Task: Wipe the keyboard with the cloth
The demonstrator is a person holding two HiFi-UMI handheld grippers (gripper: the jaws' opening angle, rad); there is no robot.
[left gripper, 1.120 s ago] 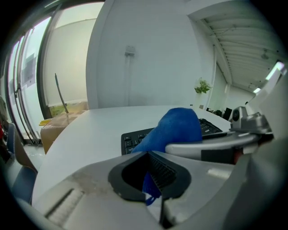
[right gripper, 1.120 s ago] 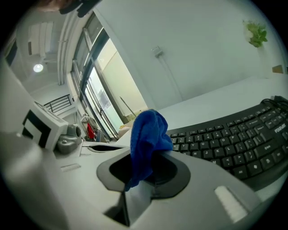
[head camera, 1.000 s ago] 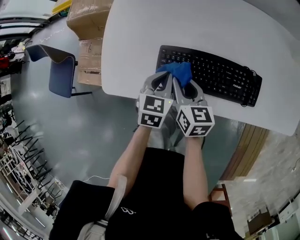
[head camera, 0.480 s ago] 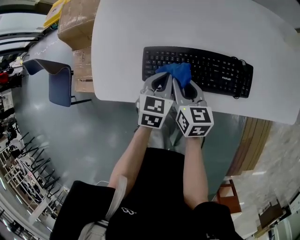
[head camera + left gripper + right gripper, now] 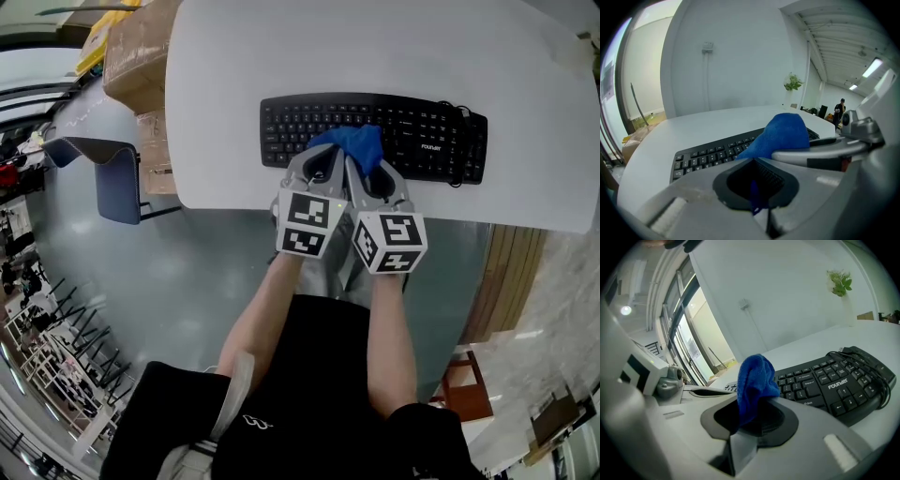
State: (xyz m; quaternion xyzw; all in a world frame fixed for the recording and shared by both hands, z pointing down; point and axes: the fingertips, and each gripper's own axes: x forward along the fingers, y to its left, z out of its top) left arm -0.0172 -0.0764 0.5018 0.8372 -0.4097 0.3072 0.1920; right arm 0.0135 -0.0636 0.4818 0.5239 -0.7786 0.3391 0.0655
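A black keyboard (image 5: pixel 412 136) lies along the front of the white table (image 5: pixel 281 47). A bunched blue cloth (image 5: pixel 352 143) rests on its middle keys. My left gripper (image 5: pixel 325 159) and right gripper (image 5: pixel 367 169) sit side by side, touching, both shut on the cloth's near side. In the left gripper view the cloth (image 5: pixel 783 133) bulges up over the keyboard (image 5: pixel 705 157), with a thin blue edge pinched in my left gripper (image 5: pixel 753 197). The right gripper view shows the cloth (image 5: pixel 754 380) standing up out of the right gripper (image 5: pixel 740 423), beside the keyboard (image 5: pixel 834 385).
The keyboard's cable (image 5: pixel 457 127) is coiled at its right end. The table's front edge (image 5: pixel 234 202) runs just under the grippers. Cardboard boxes (image 5: pixel 131 56) and a blue chair (image 5: pixel 108 173) stand on the floor at the left. A person (image 5: pixel 841 110) stands far off.
Both grippers have slid the cloth to the right along the keyboard, from its left end to about its middle. Both stay shut on the cloth.
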